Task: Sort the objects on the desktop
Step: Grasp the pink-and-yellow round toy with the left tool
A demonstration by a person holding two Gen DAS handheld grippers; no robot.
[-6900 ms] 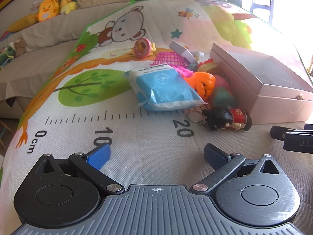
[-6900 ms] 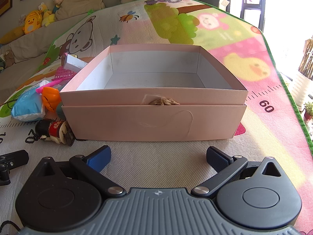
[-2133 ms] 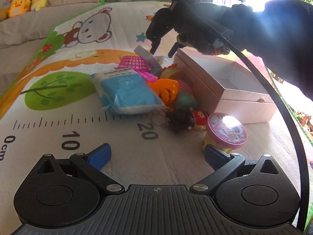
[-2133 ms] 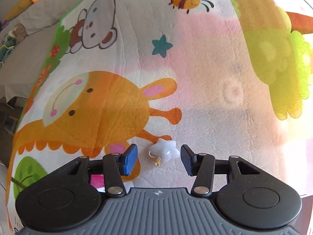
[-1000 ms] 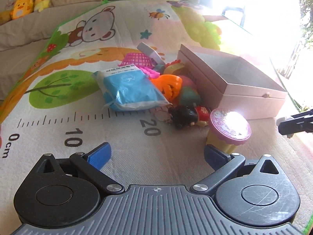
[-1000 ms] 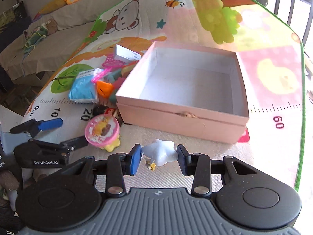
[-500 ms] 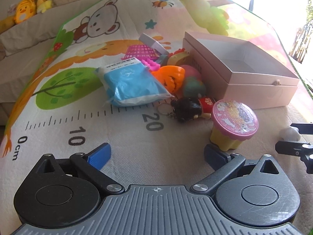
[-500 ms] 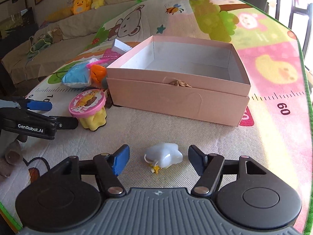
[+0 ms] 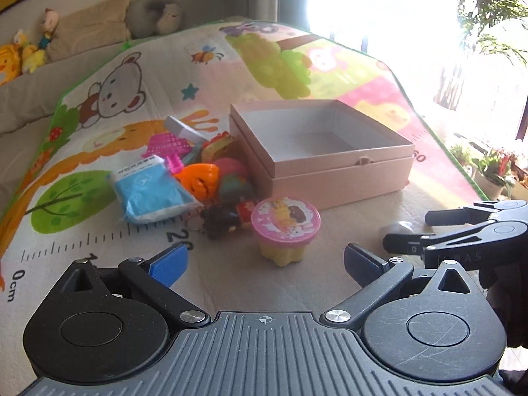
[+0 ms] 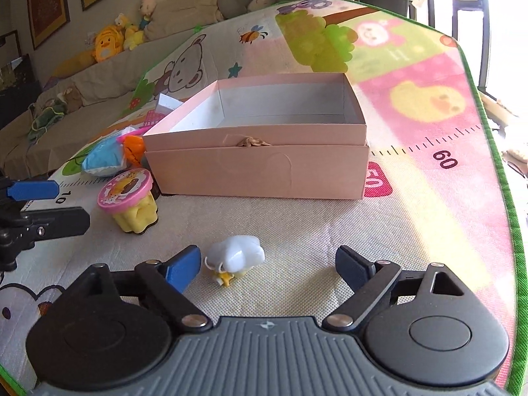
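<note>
An open pink box (image 9: 333,165) (image 10: 260,165) stands on the play mat, empty inside. A yellow cup toy with a pink lid (image 9: 285,231) (image 10: 130,203) stands in front of it, just ahead of my open left gripper (image 9: 264,262). A small white star toy (image 10: 237,257) lies on the mat between the fingers of my open right gripper (image 10: 267,265), nearer the left finger. The star also shows in the left wrist view (image 9: 397,229) behind the right gripper's fingers (image 9: 462,231).
A pile left of the box holds a blue packet (image 9: 150,191), an orange pumpkin (image 9: 198,181), a dark-haired doll keychain (image 9: 224,219), a pink basket (image 9: 166,142) and a grey card box (image 9: 181,128). The mat's green edge (image 10: 505,178) runs on the right. A sofa with plush toys (image 10: 105,44) lies behind.
My right gripper has opened wider and drawn back; the white star lies released on the mat. My left gripper has shifted so that the cup toy sits centred ahead of it.
</note>
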